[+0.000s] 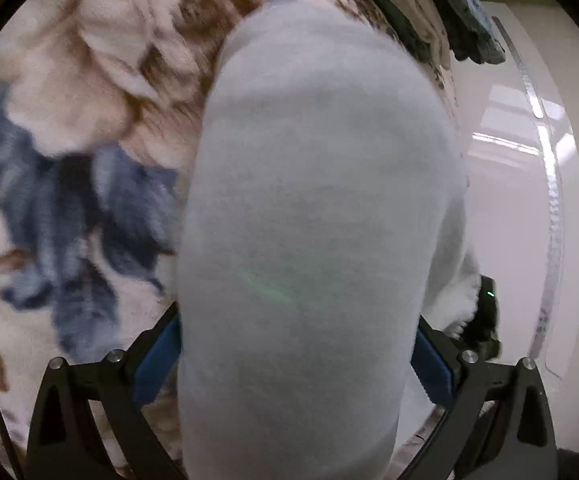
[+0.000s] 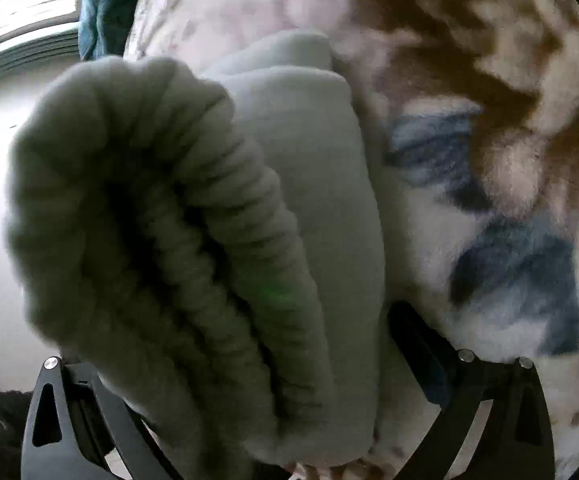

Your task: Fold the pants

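Observation:
The pale grey pants (image 1: 313, 216) fill the middle of the left wrist view as a smooth thick fold between my left gripper's (image 1: 297, 344) blue-padded fingers (image 1: 155, 364), which are closed on the cloth. In the right wrist view the pants (image 2: 297, 168) show a ribbed, gathered waistband (image 2: 161, 216) bunched between my right gripper's (image 2: 249, 360) fingers (image 2: 421, 348), which are closed on it. The cloth hides both sets of fingertips. Both views are blurred.
A fleece blanket with brown, cream and blue flowers (image 1: 89, 128) lies under the pants and also shows in the right wrist view (image 2: 489, 160). A dark teal cloth pile (image 1: 469, 20) lies at the far end. A white glossy floor (image 1: 509, 200) runs along the bed's edge.

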`<state>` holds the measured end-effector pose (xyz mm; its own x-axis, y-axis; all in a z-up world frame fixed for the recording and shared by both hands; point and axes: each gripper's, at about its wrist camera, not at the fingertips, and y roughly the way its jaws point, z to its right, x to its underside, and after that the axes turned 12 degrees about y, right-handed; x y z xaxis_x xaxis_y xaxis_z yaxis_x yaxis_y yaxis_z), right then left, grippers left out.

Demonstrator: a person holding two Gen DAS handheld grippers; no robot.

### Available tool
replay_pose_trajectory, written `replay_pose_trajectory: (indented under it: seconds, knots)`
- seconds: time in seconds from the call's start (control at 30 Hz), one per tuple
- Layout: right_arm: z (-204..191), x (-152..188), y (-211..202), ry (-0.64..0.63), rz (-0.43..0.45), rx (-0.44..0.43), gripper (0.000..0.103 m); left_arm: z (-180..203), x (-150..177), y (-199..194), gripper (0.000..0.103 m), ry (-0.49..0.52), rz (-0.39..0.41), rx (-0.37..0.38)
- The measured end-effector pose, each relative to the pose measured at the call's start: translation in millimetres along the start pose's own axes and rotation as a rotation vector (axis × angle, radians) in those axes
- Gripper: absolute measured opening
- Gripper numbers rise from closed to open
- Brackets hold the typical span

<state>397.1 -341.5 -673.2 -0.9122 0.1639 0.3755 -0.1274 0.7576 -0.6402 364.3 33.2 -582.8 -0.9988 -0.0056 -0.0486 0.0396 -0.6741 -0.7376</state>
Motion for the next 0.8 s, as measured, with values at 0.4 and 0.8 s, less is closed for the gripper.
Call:
replay_pose_trajectory:
  seconds: [0.4, 0.8]
  knots:
    - [-36.7, 17.5, -7.3, -0.003, 0.084, -0.167, 0.073, 26.7, -9.9, -20.5, 0.102, 0.059, 0.003, 0.069]
    - [-143.3, 24.1, -83.0, -0.051, 0.269, -0.237, 0.07, 98.4, -88.4, -83.2, 0.102, 0.182, 0.054, 0.136]
